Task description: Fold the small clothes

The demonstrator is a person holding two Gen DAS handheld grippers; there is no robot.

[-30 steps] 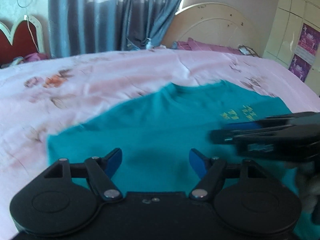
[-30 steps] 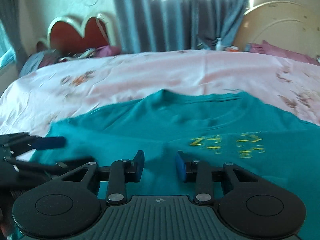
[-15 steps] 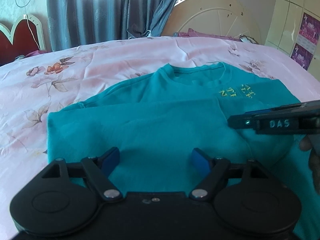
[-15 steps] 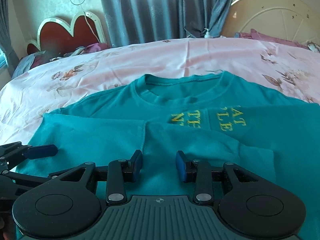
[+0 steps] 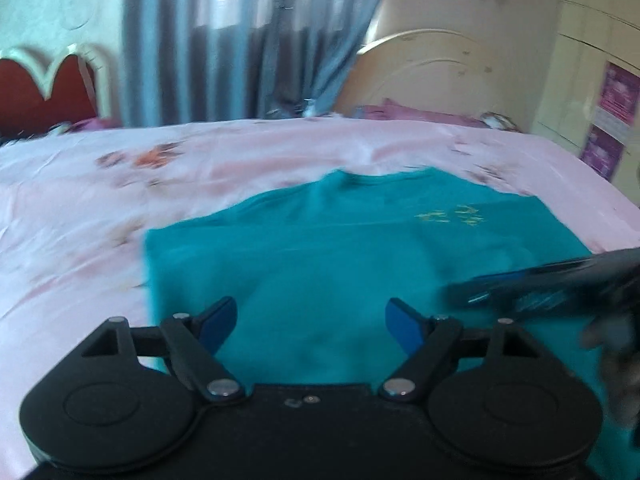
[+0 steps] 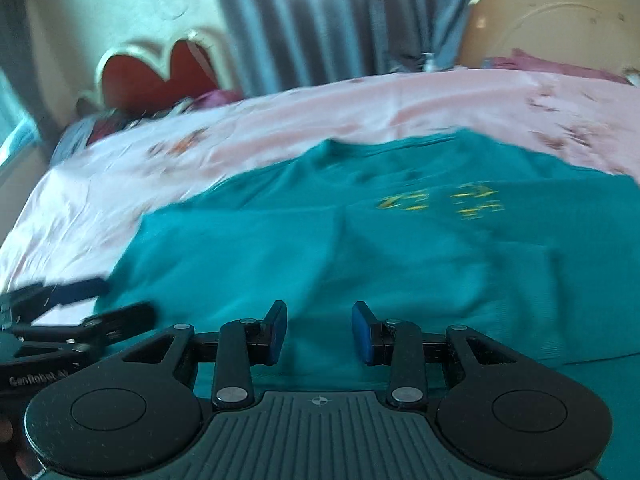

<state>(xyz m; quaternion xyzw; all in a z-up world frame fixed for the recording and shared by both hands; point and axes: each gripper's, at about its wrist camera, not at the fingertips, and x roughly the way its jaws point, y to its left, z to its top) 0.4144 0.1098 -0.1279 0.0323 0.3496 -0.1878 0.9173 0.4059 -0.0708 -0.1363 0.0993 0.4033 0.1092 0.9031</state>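
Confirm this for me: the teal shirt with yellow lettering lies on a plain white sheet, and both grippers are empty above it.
One thing is wrong: the sheet is pink with a floral print, not plain white, as the right wrist view shows. The rest holds: the teal shirt has yellow lettering, and the left gripper and right gripper are empty above it.

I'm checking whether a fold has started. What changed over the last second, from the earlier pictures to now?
The left gripper has just been opening its jaws wider, with nothing between them. Both views now sit a little farther back from the teal shirt. The right gripper stays part open and empty; the shirt lies unchanged on the pink sheet.
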